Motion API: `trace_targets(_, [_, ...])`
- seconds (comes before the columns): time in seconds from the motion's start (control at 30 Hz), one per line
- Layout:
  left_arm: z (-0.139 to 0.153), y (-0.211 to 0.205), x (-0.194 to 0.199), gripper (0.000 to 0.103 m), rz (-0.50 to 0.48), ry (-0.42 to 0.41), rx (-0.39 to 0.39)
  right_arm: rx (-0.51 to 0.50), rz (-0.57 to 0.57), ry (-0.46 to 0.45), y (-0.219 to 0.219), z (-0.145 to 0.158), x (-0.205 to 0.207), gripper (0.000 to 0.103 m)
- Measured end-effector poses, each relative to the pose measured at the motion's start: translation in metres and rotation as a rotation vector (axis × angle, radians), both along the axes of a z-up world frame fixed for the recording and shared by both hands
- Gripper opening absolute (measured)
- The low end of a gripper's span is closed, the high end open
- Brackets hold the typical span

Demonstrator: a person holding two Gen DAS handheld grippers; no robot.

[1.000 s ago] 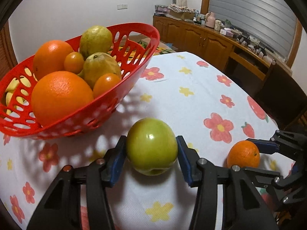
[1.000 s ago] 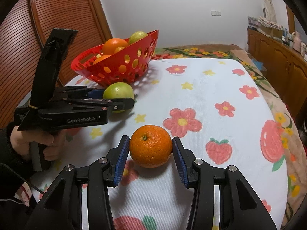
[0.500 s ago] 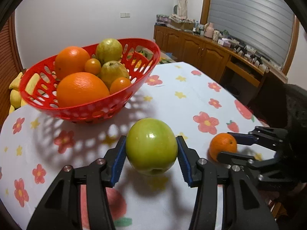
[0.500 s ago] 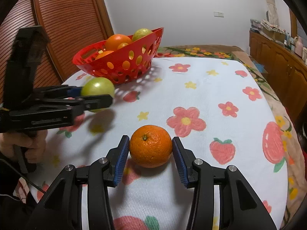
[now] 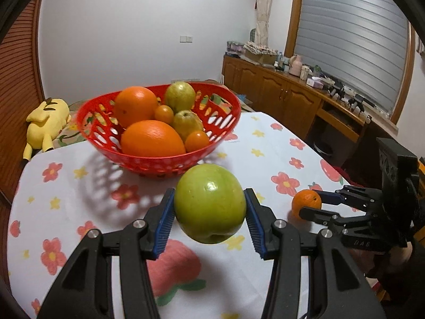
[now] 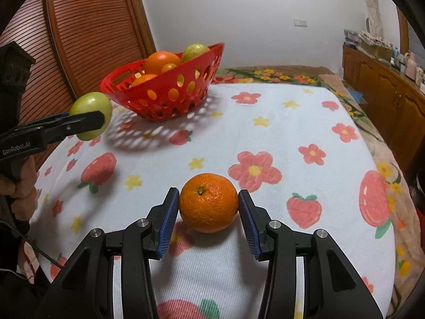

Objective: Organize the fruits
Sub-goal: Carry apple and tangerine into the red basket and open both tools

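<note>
Fruit sits in three places. Left gripper (image 5: pixel 209 220) has its jaws clamped on a green apple (image 5: pixel 210 203), blue pads pressed against both sides, and the apple hangs clear of the counter (image 5: pixel 79 202) with its shadow on the cloth below. From the right wrist view the same apple (image 6: pixel 91 115) shows at the left edge, in front of the red basket (image 6: pixel 170 90) and lower than its rim. The perforated basket (image 5: pixel 159 159) stands on the flowered tablecloth (image 6: pixel 265 122) and holds two large oranges (image 5: pixel 152 138), two small orange fruits and two yellow-green fruits.

Right gripper (image 6: pixel 209 218) rests low over the counter with a mandarin (image 6: pixel 209 202) between its blue pads; the mandarin sits on the cloth. Its jaws stand slightly wider than the fruit, a thin gap showing on each side, so they are apart and not pressing. In the left wrist view that mandarin (image 5: pixel 306 203) lies well to the right of the apple.

A yellow plush toy (image 5: pixel 47 125) lies beyond the counter's far left edge. A wooden sideboard (image 5: pixel 287 103) runs along the window wall.
</note>
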State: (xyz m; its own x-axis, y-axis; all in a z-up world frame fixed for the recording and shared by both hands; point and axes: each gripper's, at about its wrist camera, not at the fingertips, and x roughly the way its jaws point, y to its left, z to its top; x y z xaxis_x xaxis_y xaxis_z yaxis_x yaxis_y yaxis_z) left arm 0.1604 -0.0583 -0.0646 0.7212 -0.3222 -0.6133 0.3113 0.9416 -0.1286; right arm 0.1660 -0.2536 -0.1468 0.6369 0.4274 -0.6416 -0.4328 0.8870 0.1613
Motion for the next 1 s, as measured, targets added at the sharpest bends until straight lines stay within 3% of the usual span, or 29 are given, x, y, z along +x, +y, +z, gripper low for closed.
trace_targets(0.23, [0.008, 0.023, -0.012, 0.049, 0.041, -0.035, -0.031, 0.025, 0.008, -0.027, -0.004, 0.015, -0.001, 0.046])
trace_targets(0.47, [0.02, 0.042, -0.006, 0.049, 0.07, -0.068, -0.038, 0.003, 0.053, -0.083, 0.008, 0.05, 0.007, 0.046])
trace_targets(0.77, [0.036, 0.062, 0.02, 0.049, 0.101, -0.099, -0.018, -0.02, 0.127, -0.15, 0.038, 0.097, 0.04, 0.046])
trace_targets(1.0, [0.044, 0.067, 0.059, 0.049, 0.083, -0.11, 0.018, -0.05, 0.157, -0.184, 0.059, 0.114, 0.077, 0.046])
